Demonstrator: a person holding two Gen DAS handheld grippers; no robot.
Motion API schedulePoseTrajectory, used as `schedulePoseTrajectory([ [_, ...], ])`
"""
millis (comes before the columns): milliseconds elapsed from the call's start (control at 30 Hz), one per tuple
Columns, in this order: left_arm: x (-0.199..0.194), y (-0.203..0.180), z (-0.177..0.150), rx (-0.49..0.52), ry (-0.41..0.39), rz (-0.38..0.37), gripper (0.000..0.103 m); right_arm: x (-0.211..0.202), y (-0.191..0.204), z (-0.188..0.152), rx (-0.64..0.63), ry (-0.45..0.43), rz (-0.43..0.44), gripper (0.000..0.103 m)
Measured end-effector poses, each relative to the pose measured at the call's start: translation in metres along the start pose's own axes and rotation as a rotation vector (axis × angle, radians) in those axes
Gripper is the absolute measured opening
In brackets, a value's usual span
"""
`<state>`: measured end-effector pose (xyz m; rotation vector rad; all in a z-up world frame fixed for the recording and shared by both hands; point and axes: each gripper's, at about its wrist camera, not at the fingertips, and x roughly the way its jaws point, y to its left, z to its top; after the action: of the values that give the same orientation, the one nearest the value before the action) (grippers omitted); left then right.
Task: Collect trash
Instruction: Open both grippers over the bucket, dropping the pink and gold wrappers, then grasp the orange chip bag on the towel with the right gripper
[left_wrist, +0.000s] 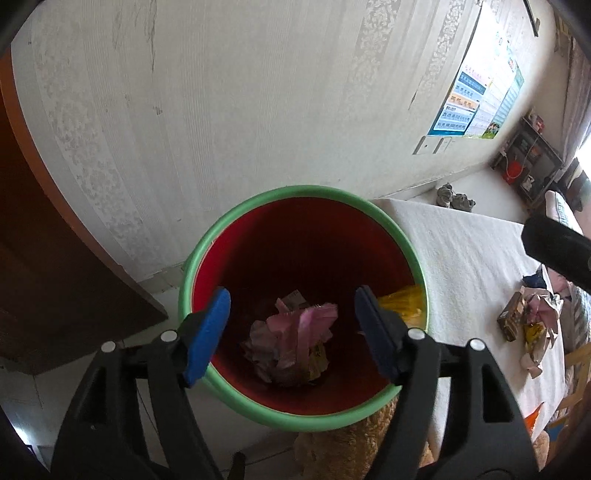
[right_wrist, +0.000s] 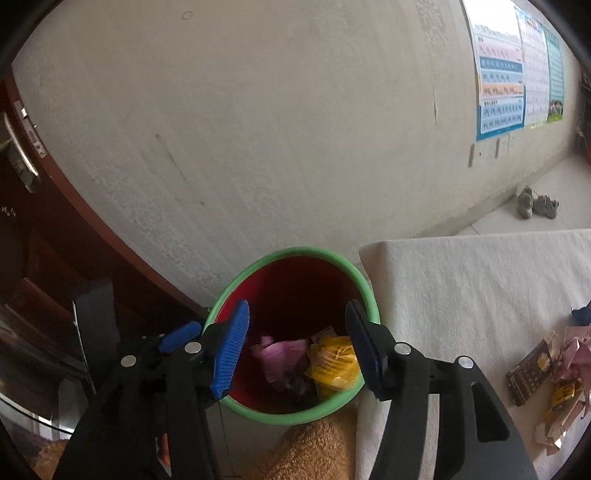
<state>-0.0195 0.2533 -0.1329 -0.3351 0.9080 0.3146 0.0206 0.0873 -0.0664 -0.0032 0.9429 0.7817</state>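
Observation:
A red bin with a green rim (left_wrist: 229, 221) stands by the wall beside the table; it also shows in the right wrist view (right_wrist: 321, 254). Inside lie crumpled pink paper (left_wrist: 291, 332) and a yellow wrapper (right_wrist: 334, 363). My left gripper (left_wrist: 291, 325) is open and empty above the bin mouth. My right gripper (right_wrist: 295, 343) is open and empty above the bin too. More trash, a brown box (left_wrist: 511, 319) and crumpled papers (left_wrist: 543, 325), lies on the white-covered table (left_wrist: 461, 251); the brown box (right_wrist: 528, 373) also shows at the right edge of the right wrist view.
A brown wooden door (left_wrist: 48, 258) stands to the left. A brown plush object (right_wrist: 310, 450) sits under the bin. Shoes (right_wrist: 537, 205) lie on the floor by the wall. A poster (left_wrist: 476, 96) hangs on the wall. A shelf (left_wrist: 532, 155) stands far right.

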Motion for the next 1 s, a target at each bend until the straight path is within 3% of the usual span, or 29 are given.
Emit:
schedulePoseTrajectory([
  [267, -0.004, -0.014, 0.002, 0.020, -0.005, -0.022, 0.069, -0.024, -0.020, -0.007, 0.054, -0.021, 0.005, 0.054],
  [500, -0.013, -0.039, 0.001, 0.054, -0.011, -0.087, 0.070, -0.063, -0.050, -0.029, 0.065, -0.048, -0.088, 0.056],
  [667, -0.012, -0.062, -0.004, 0.108, 0.003, -0.122, 0.070, -0.094, -0.102, -0.072, 0.126, 0.010, -0.249, 0.057],
  [833, -0.007, -0.082, -0.008, 0.140, 0.024, -0.145, 0.070, -0.132, -0.169, -0.138, 0.324, 0.100, -0.388, 0.059],
  [1000, -0.001, -0.104, -0.014, 0.179, 0.056, -0.164, 0.070, -0.156, -0.207, -0.203, 0.530, 0.176, -0.429, 0.060],
])
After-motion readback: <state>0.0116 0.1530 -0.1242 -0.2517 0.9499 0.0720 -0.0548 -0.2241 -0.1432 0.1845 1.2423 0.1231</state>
